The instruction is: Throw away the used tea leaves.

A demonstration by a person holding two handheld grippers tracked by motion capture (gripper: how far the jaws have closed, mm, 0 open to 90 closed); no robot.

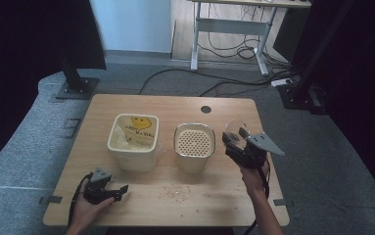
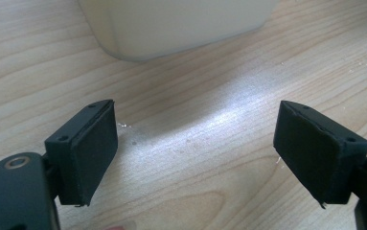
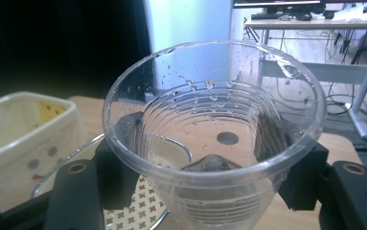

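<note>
My right gripper [image 1: 235, 143] is shut on a clear plastic cup [image 1: 237, 129], held above the table just right of a round cream pot [image 1: 194, 164] with a perforated strainer insert. In the right gripper view the cup [image 3: 210, 120] sits upright between the black jaws of that gripper [image 3: 214, 179], with water drops on its inside wall. The strainer [image 3: 138, 211] lies below it on the left. My left gripper [image 1: 118, 191] rests low at the table's front left, open, with bare wood between the pads of its jaws [image 2: 195, 139].
A square cream tub [image 1: 132, 149] holding a yellow smiley bag stands left of the pot; its base [image 2: 181, 24] is just ahead of the left gripper. Crumbs [image 1: 175, 192] lie on the wooden table [image 1: 141, 105]. Black stand bases [image 1: 75, 88] flank the far corners.
</note>
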